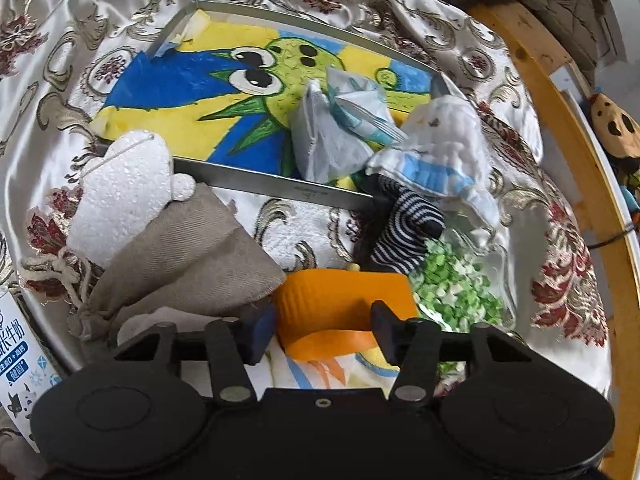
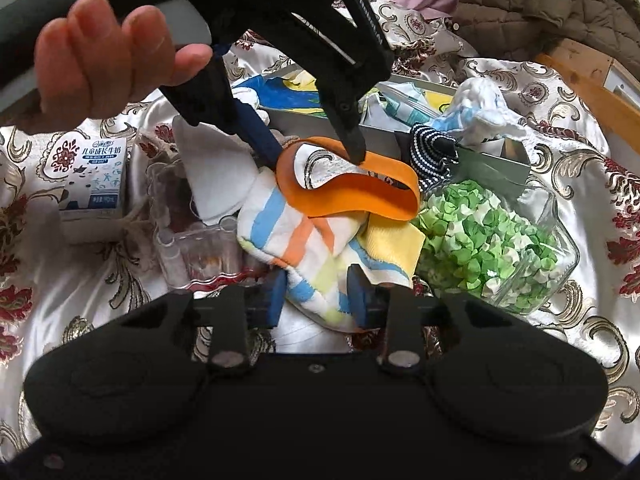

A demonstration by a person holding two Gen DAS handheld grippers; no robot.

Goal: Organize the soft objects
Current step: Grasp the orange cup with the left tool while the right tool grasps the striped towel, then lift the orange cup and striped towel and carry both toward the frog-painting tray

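Nearest the right wrist camera, the right gripper stood with its jaws partly spread around the end of a striped sock, the pads beside the cloth but not plainly pinching it. Just beyond, the left gripper bracketed an orange band; one finger sat inside the loop and the other outside, and whether the band was truly clamped could not be told. The band rested on the sock, between a beige pouch on the left and a glass jar of green paper bits on the right.

Farther off lay a metal tray lined with a cartoon drawing, holding folded white cloths, with a navy striped sock and a blue-and-white cloth draped over its right corner. A milk carton stood far left.

The step in hand looked like gathering the band. Next it would need a firm pinch, a lift clear of the sock, and a carry over the tray's near wall.
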